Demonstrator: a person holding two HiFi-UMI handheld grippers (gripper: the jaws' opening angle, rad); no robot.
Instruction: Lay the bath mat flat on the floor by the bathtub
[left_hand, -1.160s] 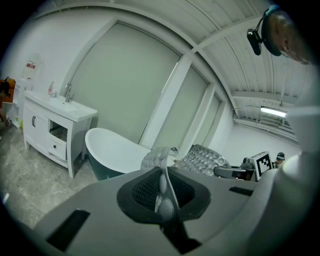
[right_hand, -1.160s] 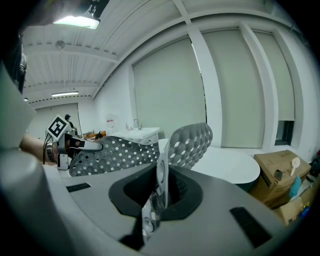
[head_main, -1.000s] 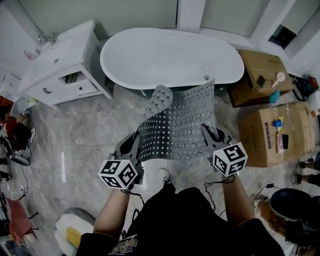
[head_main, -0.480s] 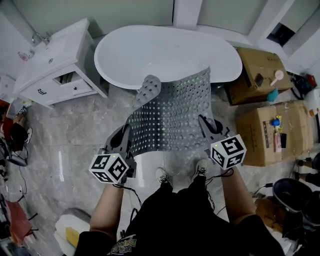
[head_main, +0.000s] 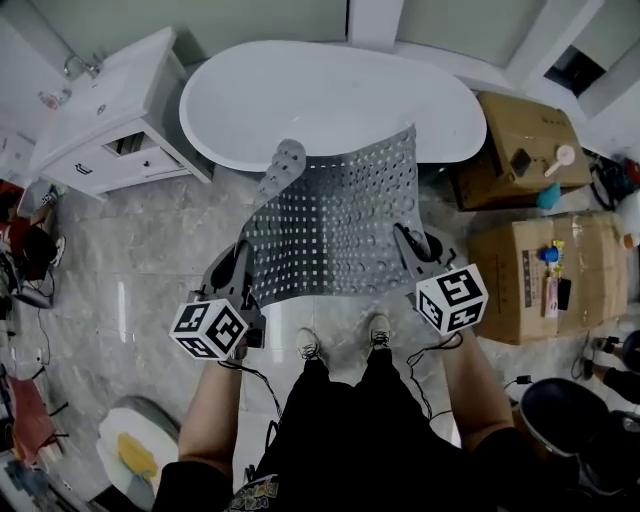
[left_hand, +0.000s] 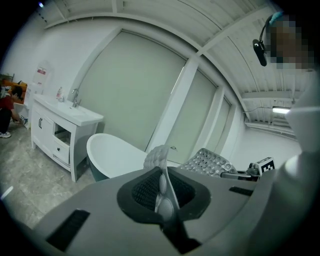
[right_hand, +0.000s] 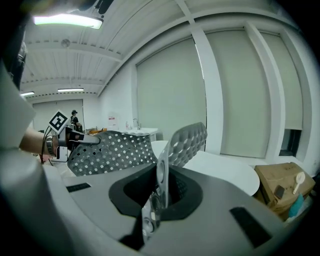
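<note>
Fingers (left_hand: 146, 190) of the left gripper (head_main: 243, 262) and right gripper (head_main: 405, 243) clamp near corners of the bath mat (head_main: 335, 225), holding it aloft beside the bathtub (head_main: 330, 100), where its curled far-left corner could fold under once lowered to the floor (head_main: 150, 260).

The grey marbled floor (head_main: 140, 285) carries a white bathtub (head_main: 330, 100). A white vanity cabinet (head_main: 105, 115) stands by the bathtub's left end, and cardboard boxes (head_main: 530, 265) by its right end.

Black clothes (head_main: 360, 440), seemingly white sneakers (head_main: 308, 345), black cables (head_main: 255, 378), black-and-white marker cubes (head_main: 209, 329).
</note>
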